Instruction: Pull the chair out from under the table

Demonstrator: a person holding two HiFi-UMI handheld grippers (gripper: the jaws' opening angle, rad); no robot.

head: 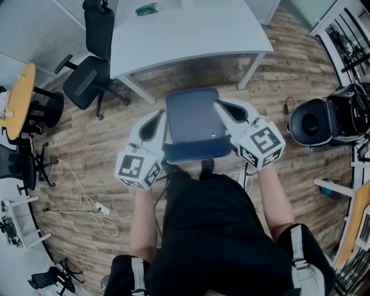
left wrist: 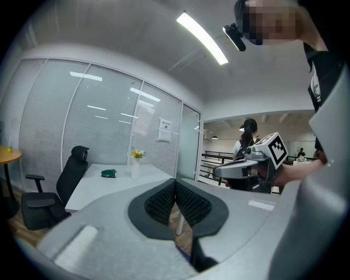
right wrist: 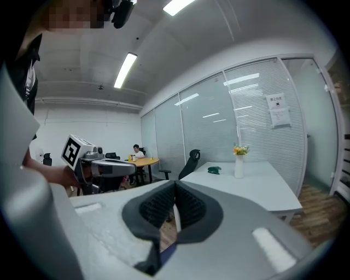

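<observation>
A blue padded chair [head: 192,124] stands on the wood floor just in front of the white table [head: 191,34], clear of its front edge and close to my body. My left gripper [head: 155,120] lies along the chair's left side and my right gripper [head: 228,110] along its right side. In the left gripper view the black ribbed pads [left wrist: 164,199] meet, with only a sliver of blue showing below them. The right gripper view shows its pads [right wrist: 188,203] pressed together the same way. Nothing is seen between either pair.
A black office chair [head: 89,75] stands left of the table, beside a round yellow table [head: 20,98]. White cables [head: 92,208] trail over the floor at the left. A black bag [head: 324,118] sits at the right. A vase [left wrist: 135,167] and a green object [head: 146,8] rest on the table.
</observation>
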